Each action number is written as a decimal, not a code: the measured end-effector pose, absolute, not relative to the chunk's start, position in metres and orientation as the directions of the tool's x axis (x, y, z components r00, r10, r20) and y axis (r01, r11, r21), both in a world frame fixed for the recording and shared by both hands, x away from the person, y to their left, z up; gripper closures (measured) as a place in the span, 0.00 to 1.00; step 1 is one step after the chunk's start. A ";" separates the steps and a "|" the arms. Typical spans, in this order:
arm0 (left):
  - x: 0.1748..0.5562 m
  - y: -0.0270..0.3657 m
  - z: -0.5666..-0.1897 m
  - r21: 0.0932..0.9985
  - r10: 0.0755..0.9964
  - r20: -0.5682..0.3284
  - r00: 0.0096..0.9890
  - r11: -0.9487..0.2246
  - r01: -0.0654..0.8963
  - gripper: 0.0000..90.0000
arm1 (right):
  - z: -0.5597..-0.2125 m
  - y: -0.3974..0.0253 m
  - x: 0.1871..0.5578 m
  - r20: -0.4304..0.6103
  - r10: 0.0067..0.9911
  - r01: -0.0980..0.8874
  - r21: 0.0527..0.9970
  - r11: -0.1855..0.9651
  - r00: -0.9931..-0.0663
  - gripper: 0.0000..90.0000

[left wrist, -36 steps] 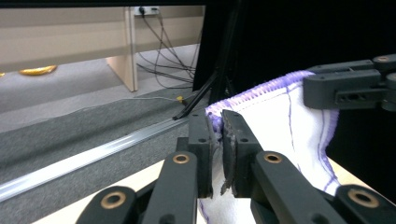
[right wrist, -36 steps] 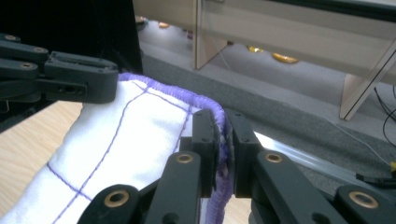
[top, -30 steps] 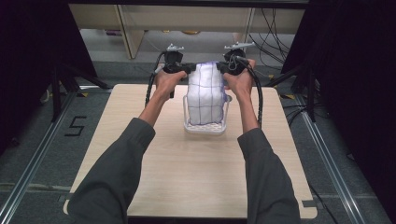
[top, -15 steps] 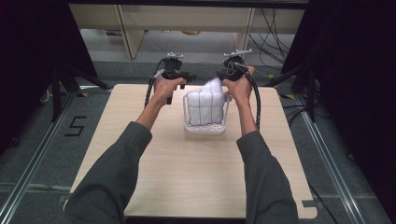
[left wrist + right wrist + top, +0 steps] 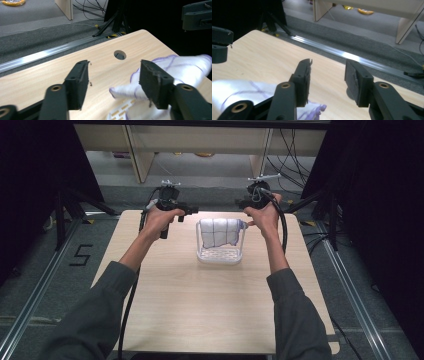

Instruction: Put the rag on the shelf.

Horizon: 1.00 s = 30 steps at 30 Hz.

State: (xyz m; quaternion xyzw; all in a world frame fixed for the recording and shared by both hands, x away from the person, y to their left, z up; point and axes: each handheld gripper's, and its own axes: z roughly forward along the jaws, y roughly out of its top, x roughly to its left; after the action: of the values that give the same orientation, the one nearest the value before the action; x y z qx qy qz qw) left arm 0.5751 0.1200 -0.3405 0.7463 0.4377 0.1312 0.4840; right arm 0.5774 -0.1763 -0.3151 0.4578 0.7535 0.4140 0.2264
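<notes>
A white cloth point(image 5: 219, 232) with thin purple lines hangs draped over a small white slotted basket point(image 5: 218, 256) at the middle of the table. My left gripper point(image 5: 192, 211) is open just left of the cloth's top, my right gripper point(image 5: 242, 205) open just right of it. In the left gripper view the open left gripper point(image 5: 113, 80) has nothing between its jaws; the cloth point(image 5: 185, 67) lies behind the right jaw, and the basket's point(image 5: 120, 112) slots show below. In the right gripper view the right gripper point(image 5: 327, 77) also stands open, the cloth point(image 5: 242, 92) low at the left.
The light wooden table point(image 5: 210, 310) has a round hole point(image 5: 120, 54) near its far edge. Metal floor rails point(image 5: 30, 300) run along both sides. Black tripod legs point(image 5: 70, 210) stand off the far corners, and wooden furniture legs point(image 5: 137, 150) beyond.
Both grippers held the cloth up over the basket a second ago. They have let go and moved apart sideways. The cloth has dropped and now hangs over the basket.
</notes>
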 end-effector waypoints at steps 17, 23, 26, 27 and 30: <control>0.494 0.148 -0.375 0.846 0.705 -0.240 0.667 -0.186 0.500 0.32 | -0.321 -0.187 0.510 0.085 0.801 0.487 0.830 0.272 -0.592 0.45; 0.481 0.153 -0.382 0.849 0.706 -0.245 0.664 -0.175 0.499 0.31 | -0.327 -0.187 0.499 0.094 0.792 0.488 0.829 0.273 -0.603 0.44; 0.476 0.155 -0.385 0.849 0.701 -0.246 0.669 -0.177 0.498 0.31 | -0.330 -0.187 0.495 0.109 0.789 0.490 0.832 0.261 -0.605 0.44; 0.474 0.156 -0.386 0.849 0.699 -0.245 0.671 -0.180 0.497 0.31 | -0.331 -0.188 0.494 0.087 0.788 0.473 0.838 0.273 -0.609 0.43; 0.468 0.157 -0.390 0.854 0.691 -0.251 0.678 -0.172 0.491 0.31 | -0.331 -0.189 0.487 0.099 0.789 0.475 0.841 0.260 -0.607 0.43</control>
State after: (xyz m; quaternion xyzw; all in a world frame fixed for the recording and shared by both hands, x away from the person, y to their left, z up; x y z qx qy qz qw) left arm 0.4681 0.1573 -0.3897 0.7593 0.3894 0.0976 0.5122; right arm 0.4872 -0.1889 -0.3311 0.4081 0.7743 0.4514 0.1737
